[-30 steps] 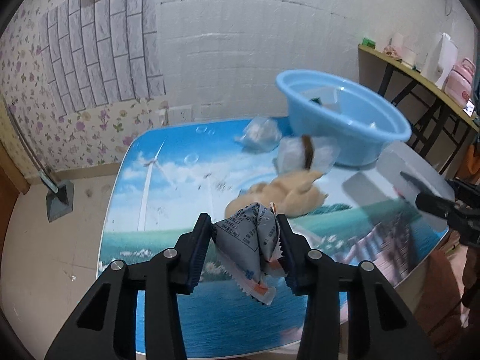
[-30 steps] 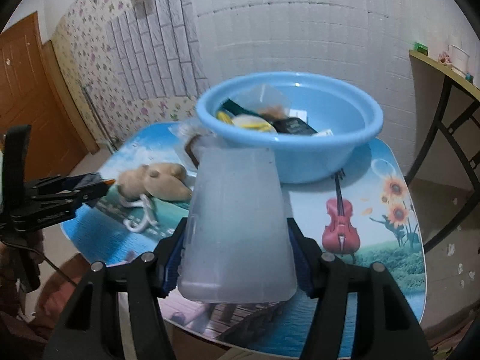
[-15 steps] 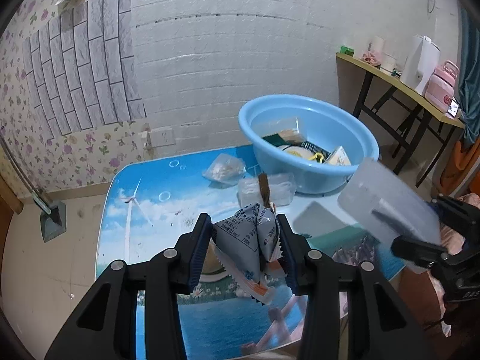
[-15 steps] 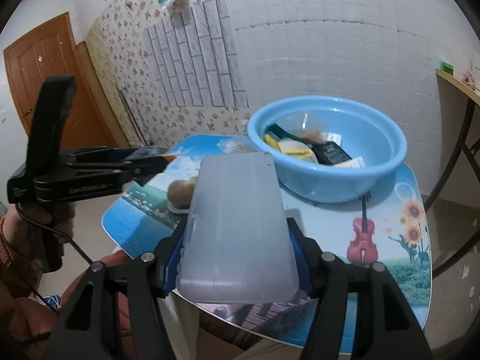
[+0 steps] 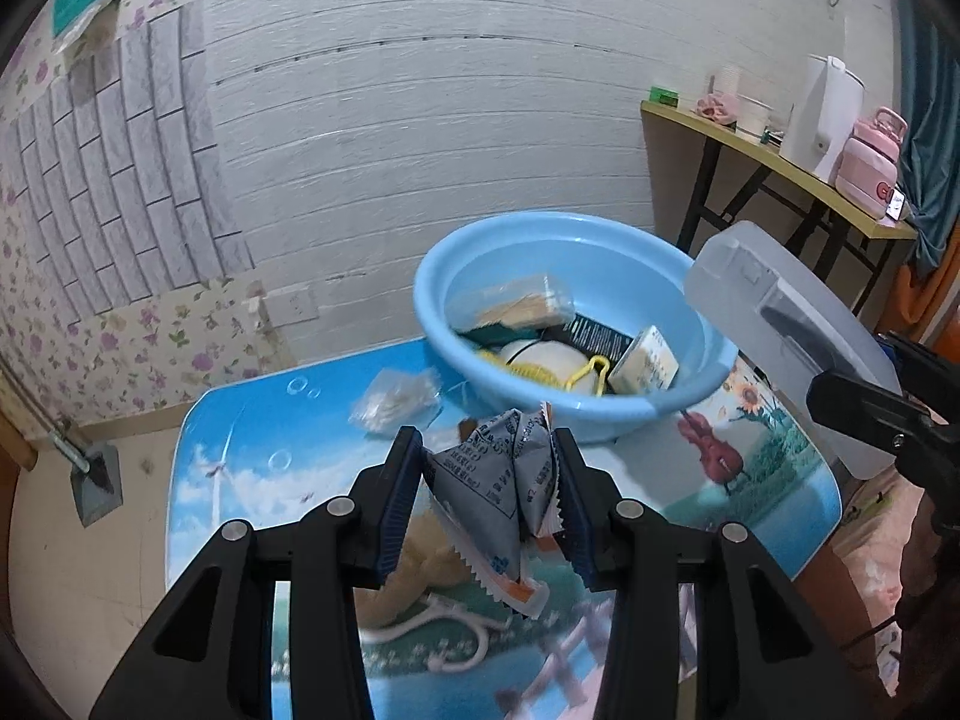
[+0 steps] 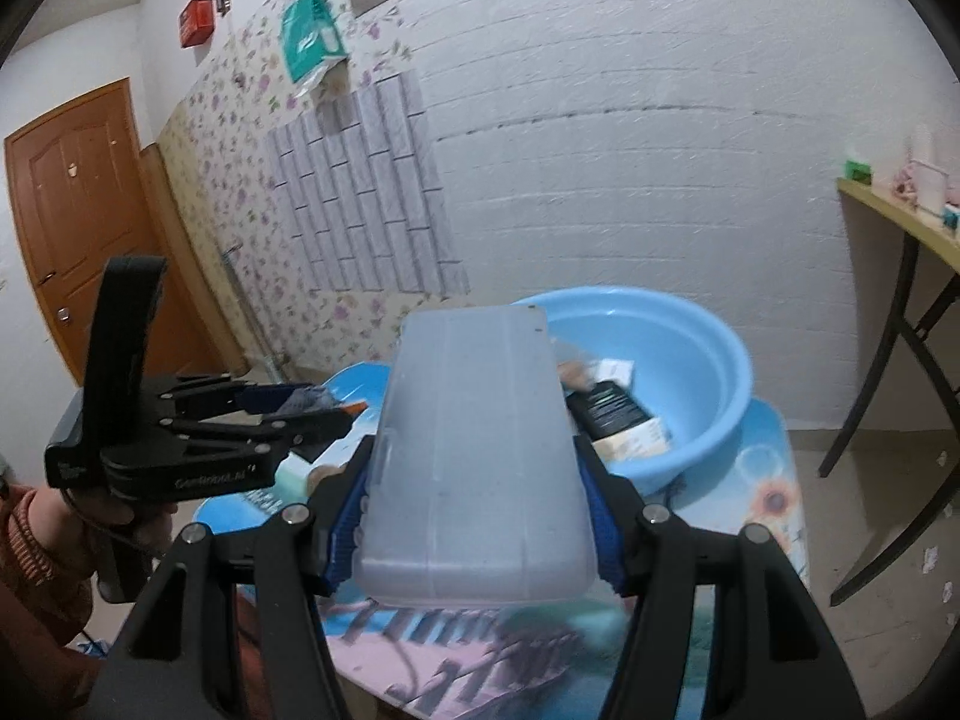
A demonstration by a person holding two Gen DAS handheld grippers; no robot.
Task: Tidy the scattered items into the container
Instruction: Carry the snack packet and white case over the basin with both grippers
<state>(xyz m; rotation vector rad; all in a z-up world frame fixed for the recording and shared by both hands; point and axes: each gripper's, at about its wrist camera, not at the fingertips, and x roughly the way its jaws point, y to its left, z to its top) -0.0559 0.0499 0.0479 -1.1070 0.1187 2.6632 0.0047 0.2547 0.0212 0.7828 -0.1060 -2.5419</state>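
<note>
Left wrist view shows us carrying: our left gripper (image 5: 489, 501) clamps a grey sachet (image 5: 498, 483) short of the blue basin (image 5: 456, 354), our right gripper (image 6: 474, 516) pinches a frosted plastic box (image 6: 474, 456), seemingly near the rim, so next we reach over and release.

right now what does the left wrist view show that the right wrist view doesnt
Only the left wrist view shows the crumpled grey sachet face on between the left gripper's fingers, the clear bag on the table beside the basin, the beige plush toy below the gripper, and the white kettle on the side shelf.

Only the right wrist view shows the wooden door and the broad face of the translucent plastic box held in the right gripper.

Both show the blue basin with items inside, the box, and the other gripper.
</note>
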